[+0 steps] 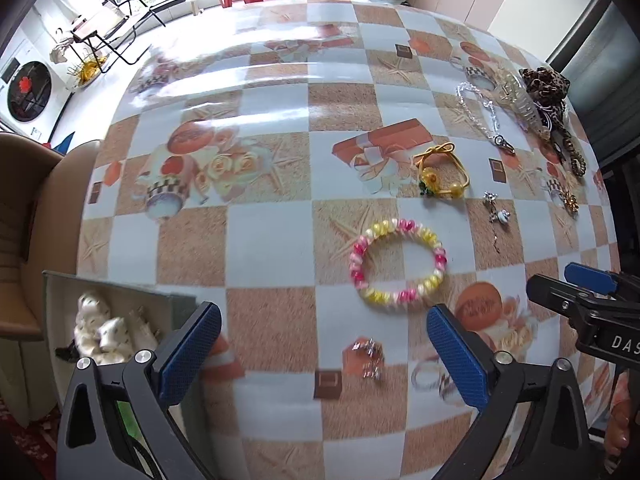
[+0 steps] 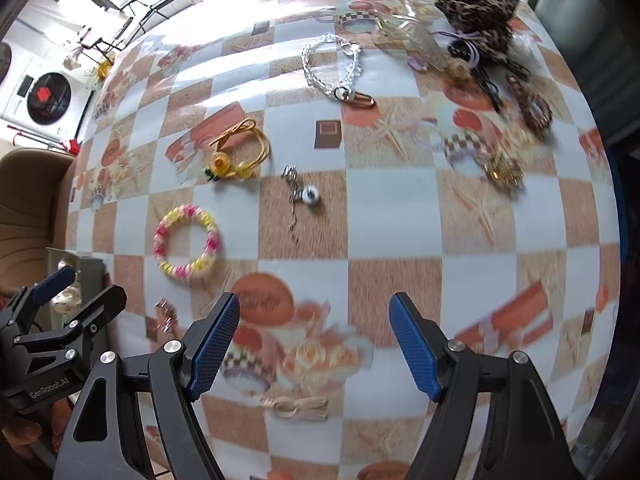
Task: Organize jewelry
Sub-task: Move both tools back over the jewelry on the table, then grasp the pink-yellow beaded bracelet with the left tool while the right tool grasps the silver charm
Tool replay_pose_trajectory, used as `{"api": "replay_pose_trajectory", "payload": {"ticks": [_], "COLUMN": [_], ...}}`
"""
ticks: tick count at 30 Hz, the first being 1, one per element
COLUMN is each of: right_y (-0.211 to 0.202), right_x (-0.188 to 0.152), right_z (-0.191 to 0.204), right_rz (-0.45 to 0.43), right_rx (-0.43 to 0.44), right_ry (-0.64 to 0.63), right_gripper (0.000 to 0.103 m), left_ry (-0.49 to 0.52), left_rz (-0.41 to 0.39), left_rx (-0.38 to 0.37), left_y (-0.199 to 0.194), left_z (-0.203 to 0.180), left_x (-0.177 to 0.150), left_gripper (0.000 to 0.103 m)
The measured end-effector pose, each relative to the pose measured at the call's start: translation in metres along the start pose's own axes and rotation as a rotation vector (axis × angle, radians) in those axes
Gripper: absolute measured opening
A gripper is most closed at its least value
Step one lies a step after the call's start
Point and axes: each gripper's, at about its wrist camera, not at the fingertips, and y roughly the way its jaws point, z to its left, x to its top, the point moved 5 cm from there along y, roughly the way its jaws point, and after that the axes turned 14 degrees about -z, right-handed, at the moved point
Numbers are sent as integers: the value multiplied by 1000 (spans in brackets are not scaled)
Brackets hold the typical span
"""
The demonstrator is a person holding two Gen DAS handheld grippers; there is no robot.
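Both grippers point down at the counter [image 1: 272, 240], jaws wide apart and empty. Between the left gripper [image 1: 324, 344] jaws lies a small silver piece [image 1: 368, 358]; left of them, an open box [image 1: 120, 320]. Just beyond, a pink-yellow bracelet [image 1: 398, 264]. The right gripper [image 2: 314, 344] hangs over bare cloth; farther off lie a yellow tie [image 2: 240, 152], charm [image 2: 304, 196], chain [image 2: 336, 68] and leopard scrunchie [image 2: 476, 8].
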Motion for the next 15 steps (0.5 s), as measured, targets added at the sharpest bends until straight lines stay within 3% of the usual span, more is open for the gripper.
{"api": "replay_pose_trajectory", "payload": {"ticks": [5, 8, 13, 15], "right_y": [18, 28, 41, 45], "right_x": [13, 19, 27, 29], "right_z": [3, 3, 5, 7], "right_rz": [-8, -13, -25, -32], "right_rx": [-16, -22, -30, -29], "right_ry": [-41, -62, -95, -110], "right_gripper": [80, 80, 80, 78], "left_ry": [2, 10, 7, 13], "left_rz": [29, 43, 58, 62], "left_rx": [2, -1, -3, -1], "left_y": [23, 33, 48, 52], "left_z": [-4, -7, -11, -13], "left_x": [1, 1, 0, 0], "left_gripper": [97, 88, 88, 78]}}
